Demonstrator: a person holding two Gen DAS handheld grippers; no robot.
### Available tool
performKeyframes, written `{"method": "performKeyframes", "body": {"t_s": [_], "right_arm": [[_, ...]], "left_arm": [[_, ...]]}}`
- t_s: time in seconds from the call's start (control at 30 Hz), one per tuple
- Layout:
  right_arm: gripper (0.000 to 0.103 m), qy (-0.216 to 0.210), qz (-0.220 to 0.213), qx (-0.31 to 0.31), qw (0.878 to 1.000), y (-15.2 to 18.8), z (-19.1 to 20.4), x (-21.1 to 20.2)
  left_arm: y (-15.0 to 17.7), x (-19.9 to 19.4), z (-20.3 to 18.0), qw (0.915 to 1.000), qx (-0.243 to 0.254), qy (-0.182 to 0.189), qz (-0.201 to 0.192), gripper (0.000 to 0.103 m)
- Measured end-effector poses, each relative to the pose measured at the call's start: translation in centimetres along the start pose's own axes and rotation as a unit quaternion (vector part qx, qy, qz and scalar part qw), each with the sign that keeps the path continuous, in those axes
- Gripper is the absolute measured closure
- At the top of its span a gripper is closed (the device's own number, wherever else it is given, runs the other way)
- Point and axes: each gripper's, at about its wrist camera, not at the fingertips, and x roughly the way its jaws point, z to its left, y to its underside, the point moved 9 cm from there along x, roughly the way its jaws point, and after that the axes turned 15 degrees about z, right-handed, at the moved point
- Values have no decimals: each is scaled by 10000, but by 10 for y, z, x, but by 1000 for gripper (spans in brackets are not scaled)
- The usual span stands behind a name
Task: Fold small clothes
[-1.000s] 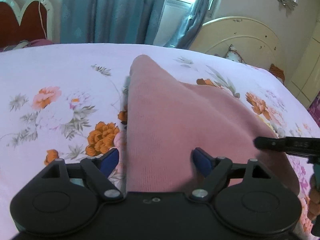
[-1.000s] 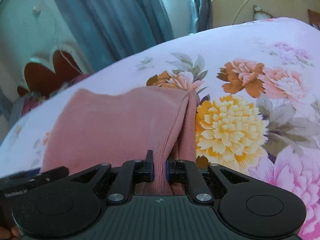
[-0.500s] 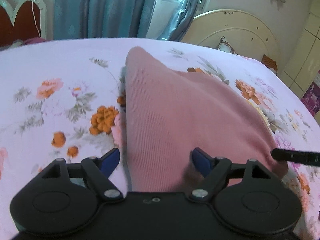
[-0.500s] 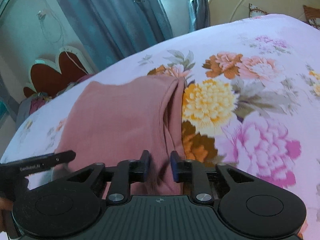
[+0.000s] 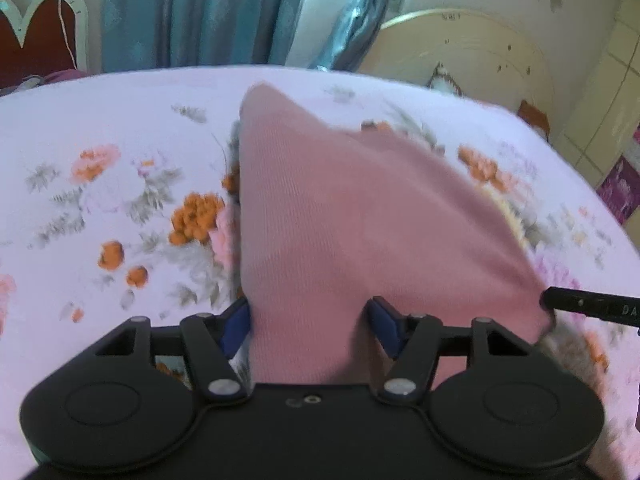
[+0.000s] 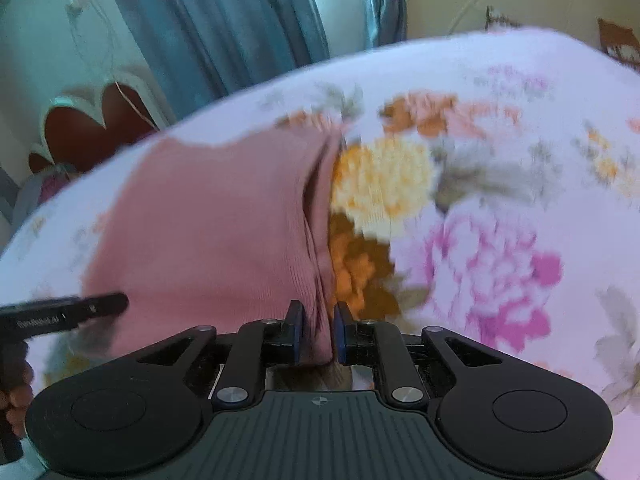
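Pink knit garment (image 5: 360,216) is lying on floral bed (image 5: 100,128); left tongs (image 5: 308,320) closing loosely around it, right tongs (image 6: 318,332) closing, pinching its hem. Risk: layers slipping apart.

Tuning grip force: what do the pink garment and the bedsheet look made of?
Pink garment: looks like a soft, matte ribbed knit, probably cotton or a blend; fine parallel ribs show, and it drapes limply.
Bedsheet: looks like thin, smooth woven cloth, matte, with a printed floral pattern; blur hides the weave, so the fibre is unclear.

Garment (image 5: 360,216) on bedsheet (image 5: 100,128)
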Motion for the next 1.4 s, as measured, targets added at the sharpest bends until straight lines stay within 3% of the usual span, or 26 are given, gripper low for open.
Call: {"method": "performKeyframes", "body": {"t_s": [0.07,0.1,0.17,0.3,0.67,0.7,0.77,0.83,0.9,0.97,1.03,1.17,1.23,1.4], "right_arm": [[79,35,-167,-87,9998,-15,6,-7],[66,22,-234,-101,9997,-24,9,-7],[51,55,-367,-131,9992,-40,14,-5],[51,81,-367,-145,9992,-70,23,15],[52,152,110,421,9989,-128,6,92],[52,73,170,509,9985,-130,4,97],[73,-33,257,613,9978,-132,2,107],[81,29,210,528,9984,-132,4,111],[86,260,-11,290,9992,-132,6,106],[94,763,-166,175,9968,-133,-3,107],[93,665,-84,277,9974,-132,-10,111],[93,959,-551,-100,9938,-145,1,90],[93,824,-731,-193,9937,-154,10,82],[93,682,-540,-574,9946,-159,38,104]], "left_arm": [[-9,-6,2,9999,-94,9,-96,41],[-15,-9,4,9998,-119,1,-182,41],[-29,-15,5,9994,-140,10,-316,41],[-59,-17,3,9985,-96,-61,-544,40],[-111,28,25,9981,-288,-280,-477,43],[-114,31,27,9980,-307,-279,-484,43],[-119,38,29,9978,-326,-286,-496,43],[-121,46,32,9979,-320,-328,-468,42],[-122,56,38,9978,-332,-401,-410,41],[-118,66,44,9979,-398,-407,-320,36],[-115,66,46,9978,-455,-346,-339,36],[-123,54,43,9972,-381,-367,-520,38],[-131,51,39,9971,-335,-345,-594,38],[-142,72,38,9978,-314,-463,-342,37]]}}
